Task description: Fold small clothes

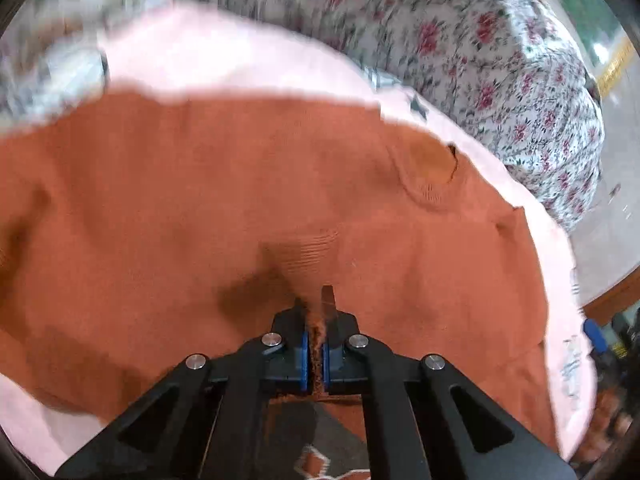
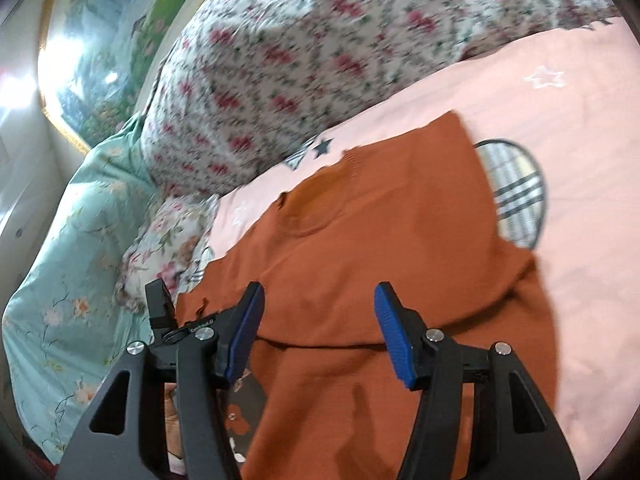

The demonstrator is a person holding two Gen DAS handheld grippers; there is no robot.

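A rust-orange knit sweater [image 1: 240, 200] lies spread on a pink sheet [image 1: 224, 52], its neckline [image 1: 428, 168] toward the right of the left wrist view. My left gripper [image 1: 316, 304] is shut on a pinch of the sweater's fabric, orange knit squeezed between its blue pads. In the right wrist view the same orange sweater [image 2: 380, 240] lies below my right gripper [image 2: 318, 304], which is open; its blue pads [image 2: 390, 328] stand apart above the fabric with nothing gripped. The sweater's collar [image 2: 316, 208] lies beyond the fingers.
A floral quilt [image 2: 300, 52] is bunched behind the sweater. A light green floral pillow [image 2: 72, 248] lies at the left, below a framed picture [image 2: 100, 48]. The pink sheet [image 2: 580, 240] carries star prints and a plaid round patch [image 2: 516, 196]. The bed's edge and floor [image 1: 604, 240] show at right.
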